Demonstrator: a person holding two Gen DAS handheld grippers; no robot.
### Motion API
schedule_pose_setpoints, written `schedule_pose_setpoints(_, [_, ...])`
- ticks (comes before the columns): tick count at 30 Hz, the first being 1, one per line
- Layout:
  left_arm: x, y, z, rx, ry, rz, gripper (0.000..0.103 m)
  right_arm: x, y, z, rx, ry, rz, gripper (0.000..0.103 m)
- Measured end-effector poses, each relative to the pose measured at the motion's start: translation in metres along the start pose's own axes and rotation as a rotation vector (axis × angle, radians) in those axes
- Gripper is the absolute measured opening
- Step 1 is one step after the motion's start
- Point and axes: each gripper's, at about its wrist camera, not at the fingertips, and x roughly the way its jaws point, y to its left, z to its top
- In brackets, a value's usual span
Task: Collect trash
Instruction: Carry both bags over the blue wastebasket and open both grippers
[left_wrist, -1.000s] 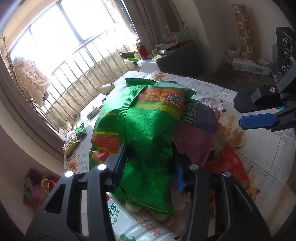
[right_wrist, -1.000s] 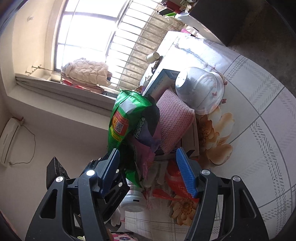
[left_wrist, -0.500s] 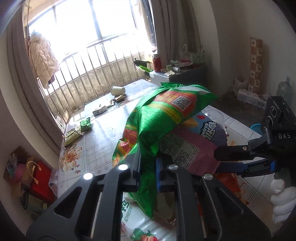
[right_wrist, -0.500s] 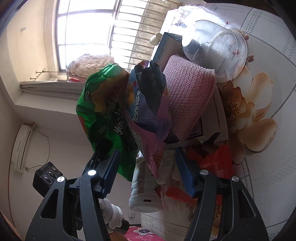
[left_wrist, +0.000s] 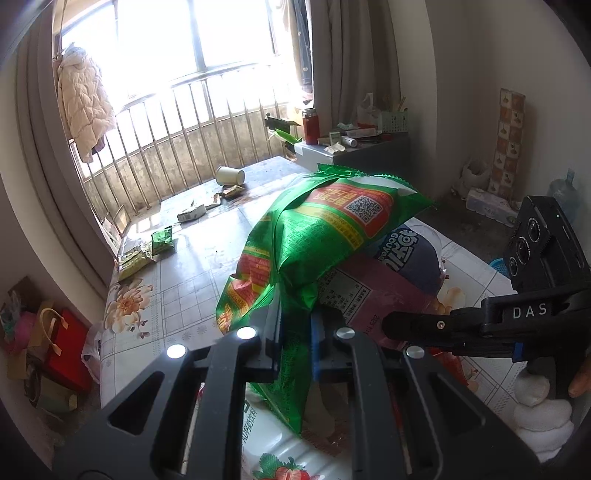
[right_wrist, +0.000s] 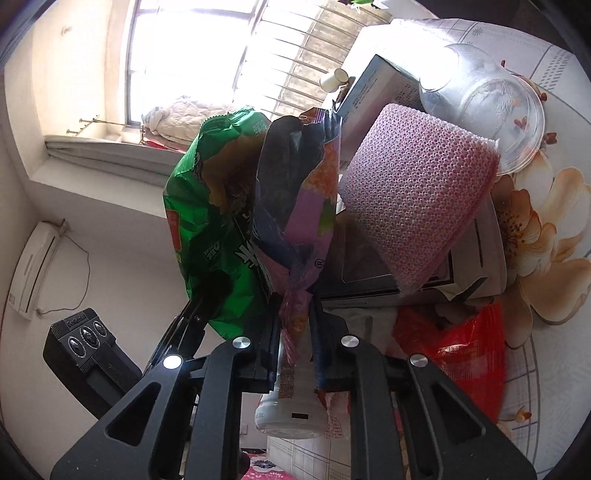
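Note:
My left gripper is shut on a green snack bag and holds it above the flowered table. My right gripper is shut on a purple snack bag, which lies under the green one in the left wrist view. The green bag also shows in the right wrist view, with the left gripper behind it. The right gripper shows at the right of the left wrist view.
Below the bags lie a white bottle, a red wrapper, a pink foam net, a box and a clear lid. A paper cup and small green packets lie near the window.
Both grippers have closed: the left on the green bag, the right on the purple bag. Both bags have lifted off the pile.

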Motion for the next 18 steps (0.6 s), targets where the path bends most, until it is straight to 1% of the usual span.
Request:
schedule_pose_setpoints(3, [-0.004,0.004,0.005,-0.010,-0.010,0.008,0.009,0.000,0.021,0.001,-0.077,-0.010,-0.008,0.010])
schedule_pose_setpoints(5, [-0.012,0.007,0.008,-0.015,-0.032,0.020,0.008,-0.001,0.037,0.003,-0.146,-0.019,-0.017,0.009])
schedule_pose_setpoints(7, [-0.023,0.010,0.013,-0.018,-0.063,0.042,0.007,-0.003,0.055,0.006,-0.208,-0.029,-0.012,0.009])
schedule_pose_setpoints(11, [-0.051,0.016,0.025,-0.029,-0.140,0.081,0.007,-0.012,0.088,0.008,-0.297,-0.049,0.024,0.008])
schedule_pose_setpoints(16, [-0.095,0.009,0.038,-0.036,-0.242,0.089,0.007,-0.039,0.119,0.001,-0.379,-0.109,0.054,0.008])
schedule_pose_setpoints(17, [-0.102,0.005,0.040,-0.032,-0.259,0.084,0.007,-0.047,0.122,-0.001,-0.388,-0.124,0.052,0.008])
schedule_pose_setpoints(18, [-0.108,0.000,0.043,-0.027,-0.274,0.077,0.007,-0.067,0.114,-0.009,-0.393,-0.140,0.051,0.008])
